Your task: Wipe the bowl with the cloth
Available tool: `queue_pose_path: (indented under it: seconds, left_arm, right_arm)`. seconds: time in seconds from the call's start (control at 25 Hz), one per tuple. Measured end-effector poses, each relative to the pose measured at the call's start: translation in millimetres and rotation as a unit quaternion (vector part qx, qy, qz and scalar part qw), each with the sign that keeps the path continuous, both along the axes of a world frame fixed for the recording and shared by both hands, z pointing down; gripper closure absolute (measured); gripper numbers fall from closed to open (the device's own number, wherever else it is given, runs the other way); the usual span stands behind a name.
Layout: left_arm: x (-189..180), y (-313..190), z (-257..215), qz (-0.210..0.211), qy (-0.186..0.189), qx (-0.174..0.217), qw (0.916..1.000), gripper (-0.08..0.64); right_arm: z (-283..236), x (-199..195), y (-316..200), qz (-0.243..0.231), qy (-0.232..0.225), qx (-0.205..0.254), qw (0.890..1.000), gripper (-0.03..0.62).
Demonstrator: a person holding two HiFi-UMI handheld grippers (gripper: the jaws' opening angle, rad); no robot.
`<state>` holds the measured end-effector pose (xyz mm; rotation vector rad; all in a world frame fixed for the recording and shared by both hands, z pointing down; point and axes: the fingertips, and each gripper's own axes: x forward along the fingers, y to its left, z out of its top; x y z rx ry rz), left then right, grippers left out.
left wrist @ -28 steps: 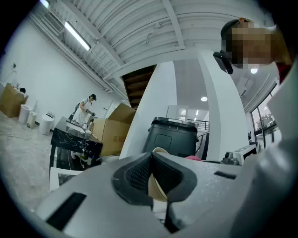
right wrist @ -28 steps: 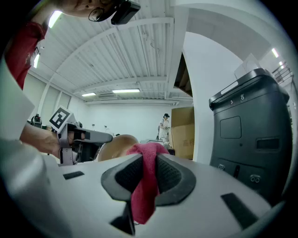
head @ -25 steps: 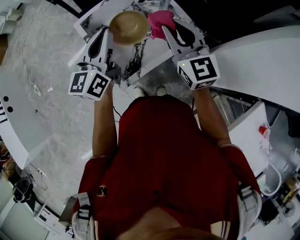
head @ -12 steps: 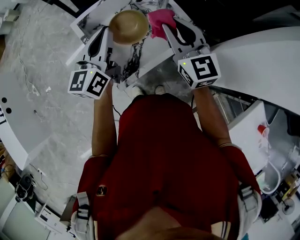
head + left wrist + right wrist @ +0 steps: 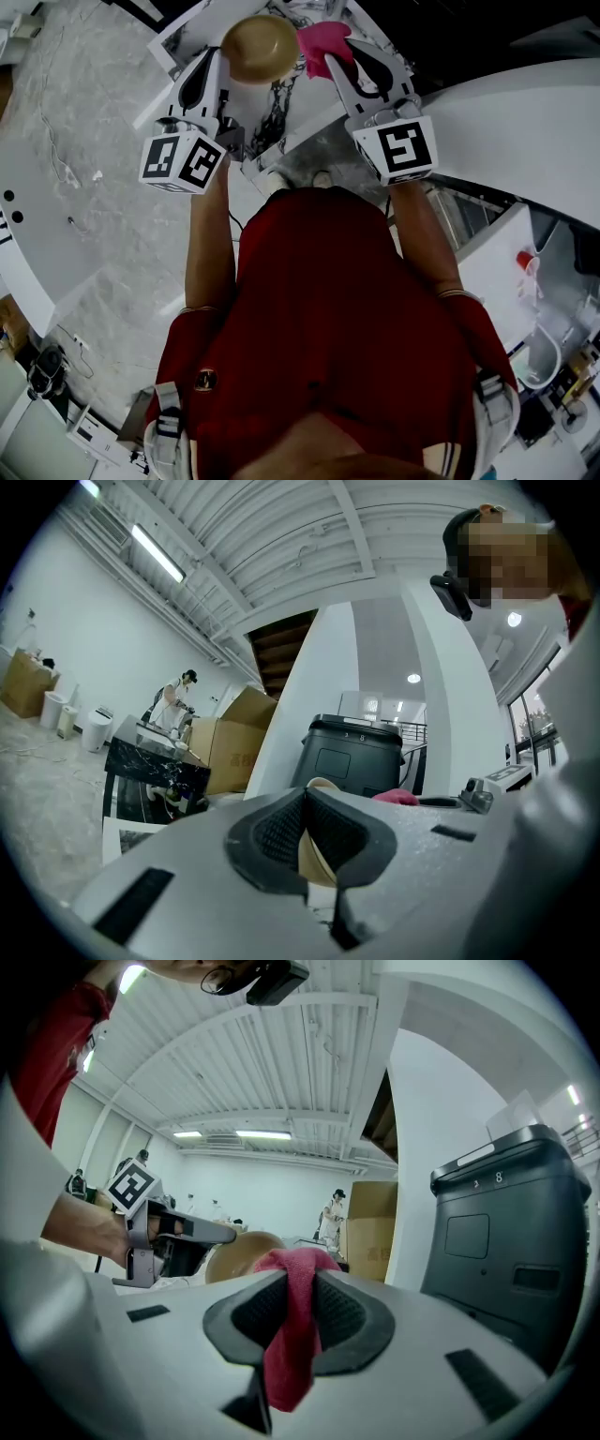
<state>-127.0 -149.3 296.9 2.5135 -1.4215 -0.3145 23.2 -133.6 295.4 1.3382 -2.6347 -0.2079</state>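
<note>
A tan bowl (image 5: 260, 47) is held in the air over the marbled table (image 5: 190, 28), tilted on its side. My left gripper (image 5: 215, 60) is shut on its rim; in the left gripper view the bowl's edge (image 5: 317, 857) shows pinched between the black pads (image 5: 277, 834). My right gripper (image 5: 337, 52) is shut on a pink cloth (image 5: 322, 41), which sits right beside the bowl. The cloth (image 5: 292, 1335) hangs down through the closed jaws in the right gripper view. There the bowl (image 5: 236, 1249) and the left gripper (image 5: 173, 1232) appear just beyond it.
A black bin-like machine (image 5: 354, 752) stands ahead, with cardboard boxes (image 5: 230, 738) and a dark marbled table (image 5: 150, 766) to its left. A person (image 5: 173, 700) works far off. A white curved counter (image 5: 511, 122) lies to the right.
Both grippers have drifted slightly upward in the head view, carrying the bowl and the cloth with them. Both grips are unchanged.
</note>
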Motion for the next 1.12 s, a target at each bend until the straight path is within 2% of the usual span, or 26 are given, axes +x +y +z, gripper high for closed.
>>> queue_pose_path:
  seconds: [0.2, 0.44, 0.92, 1.12]
  left_arm:
    - [0, 1, 2, -0.005, -0.007, 0.0, 1.0, 0.551]
    - [2, 1, 0, -0.009, -0.019, 0.0, 0.9998, 0.551]
    - [9, 2, 0, -0.016, -0.043, -0.002, 0.9989, 0.551]
    - [11, 1, 0, -0.018, -0.051, 0.0, 0.9985, 0.551]
  right_arm:
    - [-1, -11, 8, -0.017, 0.035, 0.03, 0.999, 0.526]
    - [-3, -24, 15, -0.031, 0.084, 0.043, 0.995, 0.526]
    - [13, -47, 14, -0.027, 0.196, 0.048, 0.979, 0.526]
    - [19, -53, 10, -0.029, 0.219, 0.04, 0.974, 0.526]
